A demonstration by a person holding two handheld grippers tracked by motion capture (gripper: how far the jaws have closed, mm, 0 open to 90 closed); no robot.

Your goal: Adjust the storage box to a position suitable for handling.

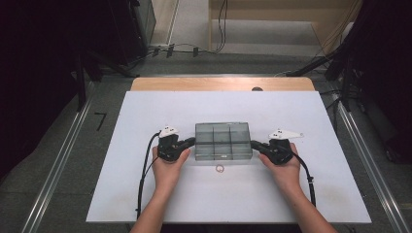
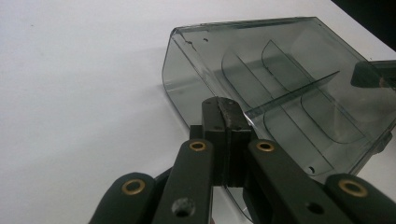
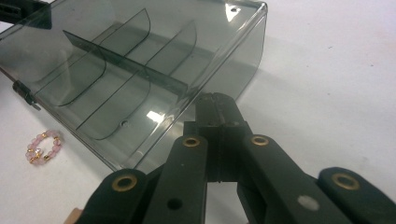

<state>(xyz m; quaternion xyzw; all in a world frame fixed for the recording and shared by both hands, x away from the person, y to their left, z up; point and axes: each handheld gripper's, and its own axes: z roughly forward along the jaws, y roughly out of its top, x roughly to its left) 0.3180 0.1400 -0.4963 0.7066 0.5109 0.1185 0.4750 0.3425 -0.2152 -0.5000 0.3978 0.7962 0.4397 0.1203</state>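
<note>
A clear grey plastic box with inner dividers lies shut in the middle of the white table top. My left gripper is shut, and its tips rest against the box's left end wall. In the left gripper view the closed jaws meet the box at its near edge, nothing between them. My right gripper is shut too, with its tips at the box's right end. In the right gripper view its tips touch the box. A small pink bead ring lies just in front of the box.
The bead ring sits on the table beside the box's latch side. A wooden strip runs along the table's far edge. Cables trail from both grippers toward the near edge. Dark stands and cables are on the floor beyond the table.
</note>
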